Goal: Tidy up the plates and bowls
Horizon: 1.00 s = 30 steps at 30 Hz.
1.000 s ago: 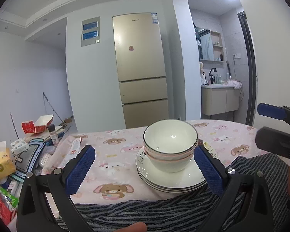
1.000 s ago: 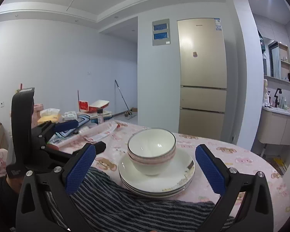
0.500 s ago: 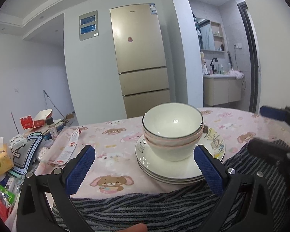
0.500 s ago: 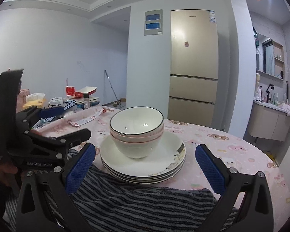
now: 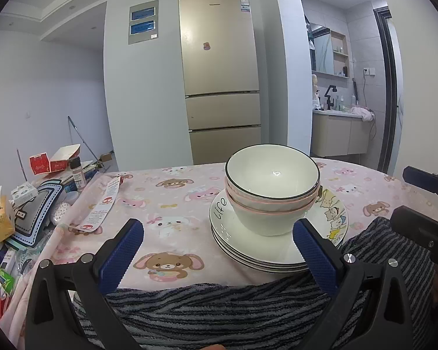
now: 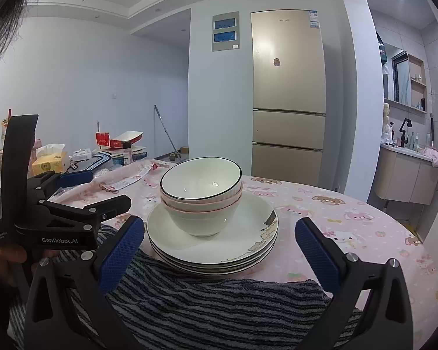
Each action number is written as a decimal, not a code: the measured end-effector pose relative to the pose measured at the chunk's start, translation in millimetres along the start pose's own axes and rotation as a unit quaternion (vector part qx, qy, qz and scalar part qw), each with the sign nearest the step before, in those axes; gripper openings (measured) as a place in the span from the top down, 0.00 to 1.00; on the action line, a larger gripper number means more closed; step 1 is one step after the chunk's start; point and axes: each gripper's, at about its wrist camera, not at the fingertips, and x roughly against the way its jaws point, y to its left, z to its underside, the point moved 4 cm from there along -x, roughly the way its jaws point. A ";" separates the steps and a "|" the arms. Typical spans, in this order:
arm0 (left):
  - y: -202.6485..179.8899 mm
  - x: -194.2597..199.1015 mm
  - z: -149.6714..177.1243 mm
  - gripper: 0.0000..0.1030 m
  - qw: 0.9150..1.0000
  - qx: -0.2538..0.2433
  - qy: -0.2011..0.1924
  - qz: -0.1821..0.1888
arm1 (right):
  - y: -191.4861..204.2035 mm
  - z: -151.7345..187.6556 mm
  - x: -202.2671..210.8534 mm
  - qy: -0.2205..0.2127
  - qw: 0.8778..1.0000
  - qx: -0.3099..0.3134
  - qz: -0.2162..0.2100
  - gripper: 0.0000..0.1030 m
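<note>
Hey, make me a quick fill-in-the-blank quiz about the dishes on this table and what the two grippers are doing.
1. The nested bowls sit on a stack of ____.
2. The top bowl's rim is edged in ____.
3. Both the left gripper and the right gripper are ____, holding nothing.
4. The striped towel lies on a tablecloth whose background colour is ____.

Missing words: plates; black; open; pink

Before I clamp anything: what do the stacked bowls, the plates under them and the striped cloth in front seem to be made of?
Stacked bowls: probably glazed ceramic, glossy white with sharp light glints, thin dark and pink rims.
Plates: the same glossy look, printed cartoon decoration; likely ceramic.
Striped cloth: soft fuzzy pile, matte, apparently terry or fleece.
</note>
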 end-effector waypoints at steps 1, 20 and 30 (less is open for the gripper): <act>-0.1 0.1 -0.1 0.00 1.000 -0.001 -0.001 0.000 | -0.2 -0.1 0.2 0.000 1.000 -0.001 0.000 0.00; -7.0 -1.1 0.8 0.00 1.000 -0.021 0.002 -0.007 | -4.4 0.0 -1.5 0.005 1.000 -0.011 0.002 0.00; -12.3 -1.7 1.7 0.00 0.999 -0.034 0.003 -0.017 | -2.2 -0.8 0.2 0.001 1.000 -0.003 0.007 0.00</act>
